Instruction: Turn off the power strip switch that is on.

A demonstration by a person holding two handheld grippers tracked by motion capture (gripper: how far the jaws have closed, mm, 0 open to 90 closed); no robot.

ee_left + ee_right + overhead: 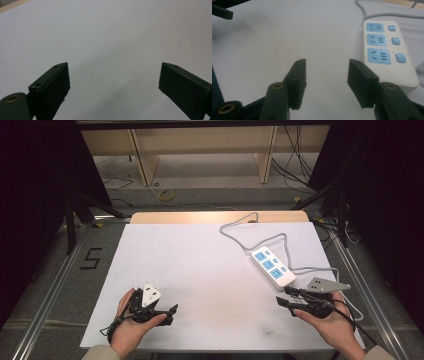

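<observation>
A white power strip [272,266] with three blue sockets and blue switches lies at the right of the white table sheet [200,265]. Its grey cord [240,227] loops toward the back edge. My right gripper [284,296] sits just in front of the strip's near end, open and holding nothing. In the right gripper view the power strip [387,55] lies to the right of the right gripper [327,72], apart from its jaws. My left gripper [171,314] rests at the front left, pointing right. In the left gripper view the left gripper [113,75] stands wide open over bare sheet.
A wooden table edge [215,216] shows behind the sheet. Metal rails [55,285] run along both sides of the table. A "5" mark [91,258] lies on the left floor. Loose cables [295,167] lie on the floor at the back.
</observation>
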